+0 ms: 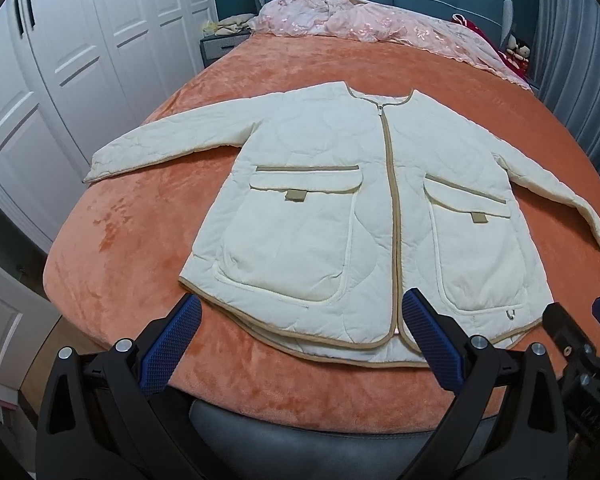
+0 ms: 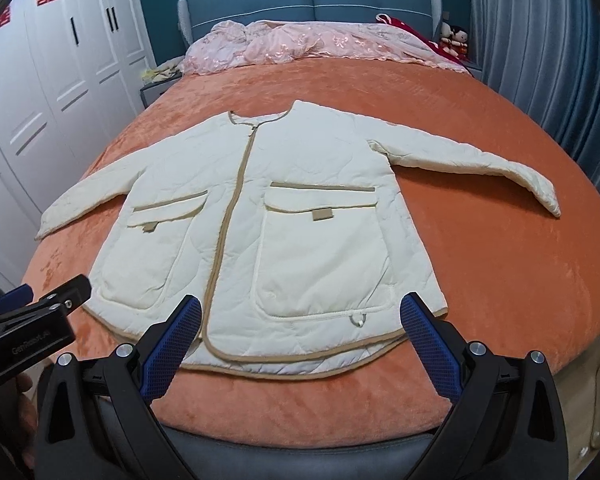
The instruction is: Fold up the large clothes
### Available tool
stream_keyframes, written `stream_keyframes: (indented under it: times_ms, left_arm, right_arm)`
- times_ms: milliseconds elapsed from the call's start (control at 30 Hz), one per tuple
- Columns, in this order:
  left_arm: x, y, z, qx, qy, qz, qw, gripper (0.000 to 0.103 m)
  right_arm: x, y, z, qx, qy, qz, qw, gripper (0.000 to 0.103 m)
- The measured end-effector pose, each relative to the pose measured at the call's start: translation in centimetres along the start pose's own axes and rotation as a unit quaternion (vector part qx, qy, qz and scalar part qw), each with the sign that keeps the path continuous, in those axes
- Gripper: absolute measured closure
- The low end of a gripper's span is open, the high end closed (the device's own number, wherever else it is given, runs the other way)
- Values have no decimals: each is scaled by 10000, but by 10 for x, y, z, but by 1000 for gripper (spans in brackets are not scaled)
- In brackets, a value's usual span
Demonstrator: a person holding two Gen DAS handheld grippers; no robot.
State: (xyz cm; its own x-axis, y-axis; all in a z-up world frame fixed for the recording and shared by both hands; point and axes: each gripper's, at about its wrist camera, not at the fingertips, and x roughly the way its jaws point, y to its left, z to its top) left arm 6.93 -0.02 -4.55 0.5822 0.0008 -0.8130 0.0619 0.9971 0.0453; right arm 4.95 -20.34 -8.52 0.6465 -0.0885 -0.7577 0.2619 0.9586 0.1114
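Note:
A cream quilted jacket (image 1: 320, 184) (image 2: 284, 216) with tan trim lies flat and face up on the orange bed cover, zipped, both sleeves spread out sideways. Its hem is nearest me. My left gripper (image 1: 302, 308) hovers open just above the hem's left half, nothing between its blue pads. My right gripper (image 2: 300, 308) is open too, over the hem's right half near the right pocket. Each gripper shows at the edge of the other's view: the right one (image 1: 580, 328), the left one (image 2: 48, 300).
The orange bed cover (image 1: 132, 248) (image 2: 500, 264) extends around the jacket. A pink quilt (image 1: 360, 20) (image 2: 300, 44) is bunched at the blue headboard. White wardrobe doors (image 1: 60, 60) stand left, grey curtains (image 2: 540, 60) right. A dark bed frame edge (image 1: 300, 432) lies just below me.

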Motion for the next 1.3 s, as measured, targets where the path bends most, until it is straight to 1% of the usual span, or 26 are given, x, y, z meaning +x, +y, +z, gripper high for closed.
stream_keyframes:
  times_ms: [67,167,267,333,433,467,533,600,633,733,867,900,933,967,1000,1033,1067,1100,1133,1200,1267,1300]
  left_arm:
    - [10,-1,10,-12,3,17,10000,5]
    - [28,-4,25,2,-24,30,10000,5]
    - [47,-8,40,-3,-43,141,9999,5]
    - [62,-13,49,-33,-45,117,9999,5]
    - [84,-21,59,-67,41,116,9999,5]
    - [90,-24,63,-83,64,118,9999,5]
    - [103,-30,69,-115,112,113,9998,5]
    - [115,-35,74,-174,163,88,9997,5]
    - [120,-37,75,-205,184,78,9996,5]
    - [135,-41,80,-294,266,66,9992,5]
    - [156,-41,84,-368,463,63,9982,5]
    - [161,-39,85,-410,513,57,9978,5]
    - [165,-37,85,-448,545,58,9975,5]
    - [168,-34,84,-484,562,72,9972,6]
    - [171,-31,84,-505,571,103,9970,8]
    - [173,-29,84,-502,583,121,9970,16]
    - [176,-27,84,-494,610,146,9968,19]
    - [178,-24,84,-502,631,171,9966,19]
    - [179,-20,84,-537,635,169,9964,20]
    - [179,-11,84,-620,608,174,9961,23]
    - [180,-2,84,-682,570,235,9958,24]
    - [181,1,84,-716,570,252,9955,24]
  right_arm:
    - [14,-26,11,385,32,-5,9993,5]
    - [35,-80,31,1133,-9,-164,9934,5]
    - [57,-142,50,1812,-193,-396,9825,5]
    - [72,-187,61,2252,-378,-554,9720,5]
    - [97,-247,75,2781,-499,-623,9572,5]
    - [106,-268,80,2994,-531,-622,9506,5]
    - [123,-301,90,3304,-649,-484,9404,5]
    - [138,-331,94,3630,-752,-543,9272,5]
    - [145,-344,95,3824,-813,-565,9187,5]
    - [165,-378,94,4364,-969,-452,8934,5]
    - [188,-409,89,4924,-1116,-353,8624,5]
    - [192,-415,89,5021,-1145,-307,8566,9]
    - [197,-419,89,5089,-1154,-273,8526,22]
    - [200,-423,91,5096,-1136,-260,8525,30]
    - [205,-426,97,5058,-1091,-250,8554,51]
    - [207,-428,103,4990,-1063,-230,8597,73]
    - [209,-426,111,4893,-1045,-264,8654,78]
    - [207,-422,121,4745,-1097,-347,8727,88]
    - [202,-416,135,4541,-1171,-419,8822,95]
    - [188,-395,166,4030,-1401,-435,9034,95]
    - [171,-359,205,3390,-1650,-236,9259,95]
    - [162,-331,225,2971,-1766,-64,9383,95]
